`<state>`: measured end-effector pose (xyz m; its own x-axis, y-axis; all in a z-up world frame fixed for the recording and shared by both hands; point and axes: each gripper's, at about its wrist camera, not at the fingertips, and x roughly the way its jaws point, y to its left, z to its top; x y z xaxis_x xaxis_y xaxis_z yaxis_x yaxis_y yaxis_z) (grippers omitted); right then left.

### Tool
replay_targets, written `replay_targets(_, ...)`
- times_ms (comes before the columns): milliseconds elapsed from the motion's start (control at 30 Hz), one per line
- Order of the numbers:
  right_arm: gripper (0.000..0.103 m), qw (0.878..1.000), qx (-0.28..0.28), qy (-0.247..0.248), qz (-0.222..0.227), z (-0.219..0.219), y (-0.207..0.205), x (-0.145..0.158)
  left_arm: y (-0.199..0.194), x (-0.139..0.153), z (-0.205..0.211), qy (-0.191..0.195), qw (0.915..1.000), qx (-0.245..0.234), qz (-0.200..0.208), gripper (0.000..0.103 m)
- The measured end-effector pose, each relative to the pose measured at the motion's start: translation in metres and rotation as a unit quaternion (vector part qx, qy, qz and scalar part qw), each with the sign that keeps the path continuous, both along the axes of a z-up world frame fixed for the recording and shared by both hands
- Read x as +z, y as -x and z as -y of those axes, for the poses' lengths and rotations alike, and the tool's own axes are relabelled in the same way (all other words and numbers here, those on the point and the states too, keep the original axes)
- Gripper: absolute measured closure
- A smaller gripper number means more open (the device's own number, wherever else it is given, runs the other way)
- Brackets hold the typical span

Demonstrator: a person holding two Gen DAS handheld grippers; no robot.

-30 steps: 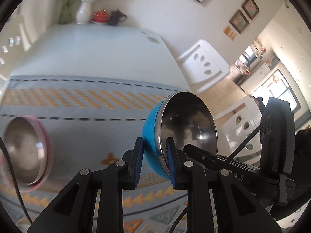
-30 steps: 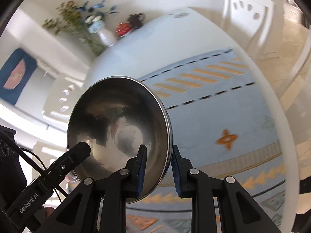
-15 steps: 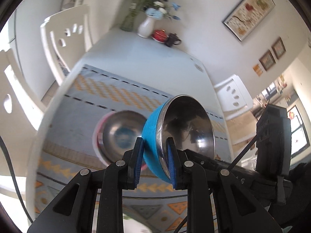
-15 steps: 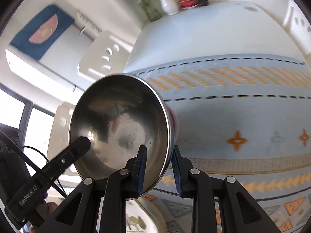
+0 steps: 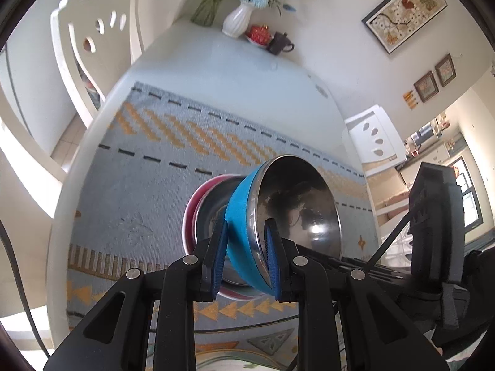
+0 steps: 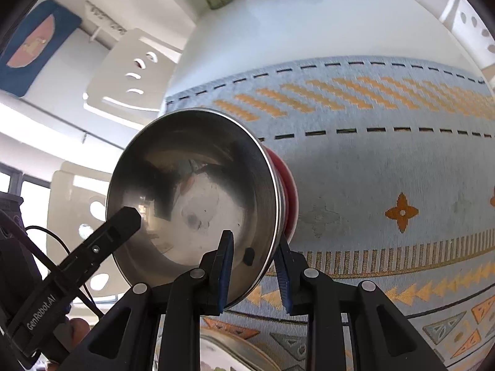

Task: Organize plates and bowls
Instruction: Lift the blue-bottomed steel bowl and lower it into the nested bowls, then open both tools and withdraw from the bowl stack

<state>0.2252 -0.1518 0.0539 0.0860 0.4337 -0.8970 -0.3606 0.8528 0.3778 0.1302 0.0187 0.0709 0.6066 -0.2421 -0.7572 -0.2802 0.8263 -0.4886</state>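
My left gripper (image 5: 246, 258) is shut on the rim of a blue bowl with a steel inside (image 5: 297, 204), held tilted just above a pink bowl with a steel inside (image 5: 210, 207) that rests on the patterned runner. My right gripper (image 6: 253, 273) is shut on the rim of the same steel-lined bowl (image 6: 191, 198), seen from the other side; the pink bowl's red edge (image 6: 289, 191) shows behind it. The left gripper's body (image 6: 102, 247) enters the right wrist view from the lower left.
The blue and orange runner (image 5: 148, 185) covers the near part of a white table (image 5: 235, 71). A white vase (image 5: 236, 20), a red pot and a dark teapot stand at its far end. White chairs (image 5: 96, 40) flank it. A plate rim (image 6: 235, 352) shows at the bottom.
Both grippers have carried the blue bowl over and down towards the pink bowl, which now sits right behind it. Both grips are unchanged.
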Motion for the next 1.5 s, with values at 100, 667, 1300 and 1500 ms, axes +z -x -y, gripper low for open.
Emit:
replay_targets(100,0.077,1.0,-0.008,0.008,-0.005,-0.002,-0.003,-0.006,-0.005,-0.009,-0.001,-0.004,0.9999,-0.011,-0.008,0.083)
replay_targets(667,0.077,0.999,-0.015,0.033,-0.001,-0.014,-0.006,-0.01,-0.014,-0.035,-0.017,0.018,0.9993,-0.027,-0.021,0.083)
replay_targets(1300,0.076,1.0,-0.016,0.004,-0.018,0.01,0.001,0.009,0.01,-0.029,-0.036,0.053,0.9983,0.011,-0.019,0.079)
replay_targets(1500,0.076,1.0,-0.007,0.0,-0.013,0.017,0.02,0.02,0.021,-0.001,-0.025,0.032,0.9993,0.02,0.002,0.079)
